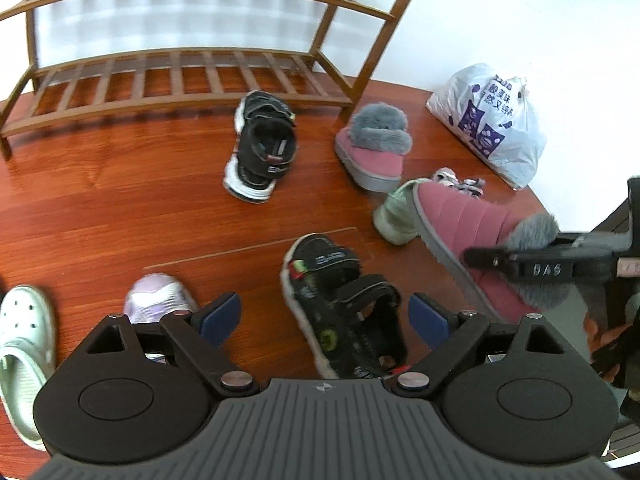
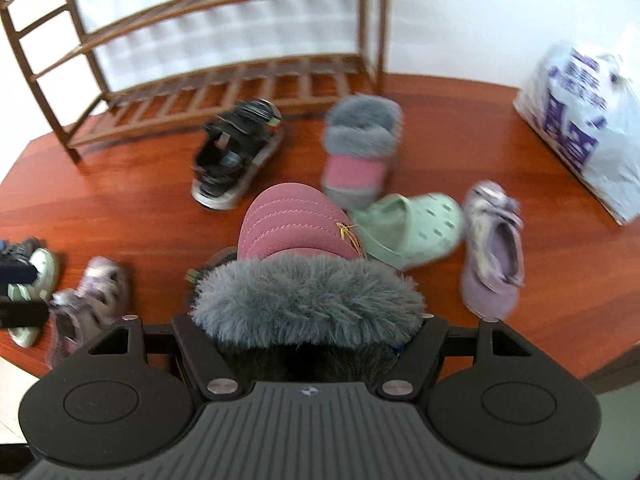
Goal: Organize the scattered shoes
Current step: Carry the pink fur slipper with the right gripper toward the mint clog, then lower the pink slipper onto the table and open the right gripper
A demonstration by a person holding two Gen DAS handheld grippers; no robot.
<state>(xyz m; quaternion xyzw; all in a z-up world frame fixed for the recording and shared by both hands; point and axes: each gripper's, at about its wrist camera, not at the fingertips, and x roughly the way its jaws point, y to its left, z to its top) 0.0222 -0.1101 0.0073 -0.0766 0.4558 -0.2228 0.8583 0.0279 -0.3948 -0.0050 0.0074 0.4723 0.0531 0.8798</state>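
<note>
Fur-trimmed pink slipper (image 2: 298,232) sits pinched at its grey collar in the right gripper (image 2: 308,332), which tilts steeply down above the wooden floor (image 2: 460,140), toe aimed toward the empty shoe rack (image 2: 224,80). Beside it, the left gripper (image 1: 325,318) also angles downward, jaws spread wide and holding nothing, over a black sandal (image 1: 344,308) lying on the floor.

A pink slipper with a grey fur cuff (image 2: 296,232) fills centre frame, raised off the floor, toe pointing away. Its mate (image 2: 358,148) lies just beyond. Black sandal (image 2: 236,152) upper centre-left, green clog (image 2: 412,228) and lilac shoe (image 2: 492,252) right.
</note>
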